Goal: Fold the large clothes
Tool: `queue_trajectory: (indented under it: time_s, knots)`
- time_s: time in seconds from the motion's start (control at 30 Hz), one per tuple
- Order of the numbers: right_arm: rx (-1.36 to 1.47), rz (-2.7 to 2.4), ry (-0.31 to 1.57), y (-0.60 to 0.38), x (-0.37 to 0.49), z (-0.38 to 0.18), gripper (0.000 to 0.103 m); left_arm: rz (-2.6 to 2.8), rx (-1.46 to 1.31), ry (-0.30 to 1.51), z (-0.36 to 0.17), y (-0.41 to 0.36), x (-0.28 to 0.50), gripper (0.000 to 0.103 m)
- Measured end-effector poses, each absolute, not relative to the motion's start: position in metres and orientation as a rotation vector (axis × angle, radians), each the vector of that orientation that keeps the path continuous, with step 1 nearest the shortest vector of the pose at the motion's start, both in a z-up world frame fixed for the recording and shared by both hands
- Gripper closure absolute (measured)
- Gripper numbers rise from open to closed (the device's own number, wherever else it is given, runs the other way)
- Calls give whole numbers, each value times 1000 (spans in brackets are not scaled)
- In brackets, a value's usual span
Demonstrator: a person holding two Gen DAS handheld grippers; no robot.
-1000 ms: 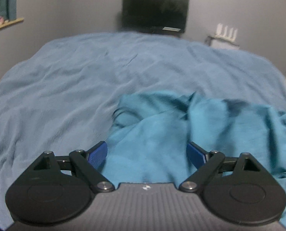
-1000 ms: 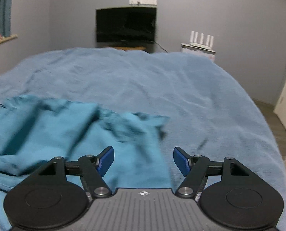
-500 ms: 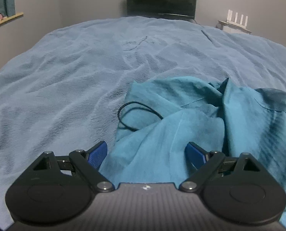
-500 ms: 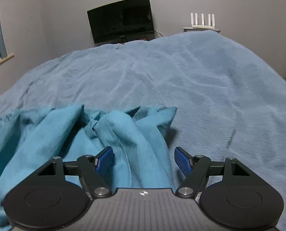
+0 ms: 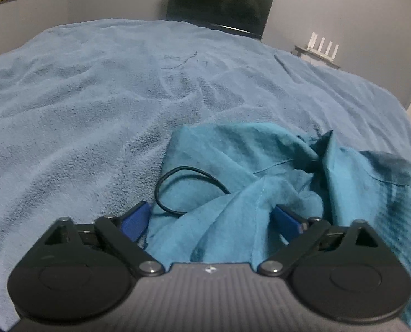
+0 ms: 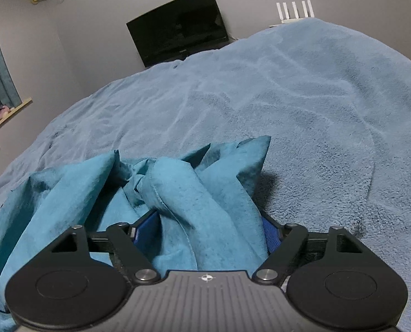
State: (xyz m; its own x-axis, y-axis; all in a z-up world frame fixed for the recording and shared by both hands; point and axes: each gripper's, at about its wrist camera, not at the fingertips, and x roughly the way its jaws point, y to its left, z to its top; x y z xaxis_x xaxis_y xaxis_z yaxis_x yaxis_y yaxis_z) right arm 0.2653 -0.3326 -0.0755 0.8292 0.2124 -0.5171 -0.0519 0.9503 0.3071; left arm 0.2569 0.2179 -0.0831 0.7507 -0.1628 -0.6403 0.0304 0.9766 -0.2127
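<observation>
**Jaws set wide around teal cloth on the bed**

Both jaws are seen spread wide, with bunched fabric lying between them. On the left gripper (image 5: pixel 213 221) the jaws have just been closing a little; a ridge of the teal garment (image 5: pixel 260 182) runs up between the blue pads (image 5: pixel 136 220), but a gap is seen on each side, so no grip is made. On the right gripper (image 6: pixel 208 229) the jaws have also just been closing slightly; thick folds of the same garment (image 6: pixel 177 182) fill the space between the pads. Whether the right-hand pad presses on the cloth cannot be told, as it is partly covered by the fabric.

The garment is lying crumpled on the near part of the bed, on a light blue blanket (image 5: pixel 94 110) that is spread over the whole bed. In the left wrist view a thin black cable (image 5: pixel 177 171) is seen looped on the cloth, just ahead of the left pad. In the right wrist view a pointed corner of the garment is raised at the far right edge of the heap.

Beyond the bed a dark screen (image 6: pixel 177 33) is seen against the grey wall, and a white router (image 5: pixel 323 45) with upright aerials is seen to its right.
</observation>
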Motion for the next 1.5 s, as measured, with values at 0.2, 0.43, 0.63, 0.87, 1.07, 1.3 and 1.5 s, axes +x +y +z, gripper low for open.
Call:
queue_trajectory:
  time_s: [0.2,0.43,0.63,0.87,1.07,1.3,1.5]
  knots:
    - [83,115,521,-299,256,-65,60,-110,25,662,-61,182,245,67]
    - [-137,78,362,-266,236,-46,81,-85,41,522,-29,174,230,103]
    - [-317,16,105,-247,218,-17,83,-93,2,358,5,163,228,103]
    - [-194,-103,237,-270,259,-29,66,-57,22,431,-20,143,248,103]
    - [-115,-124,240,-276,253,-30,37,-35,-40,452,-21,150,250,46]
    - [-57,189,296,-223,242,-24,36,-224,-141,435,0,115,231,41]
    - [-208,240,445,-179,236,-53,38,-386,-63,594,-22,44,214,41]
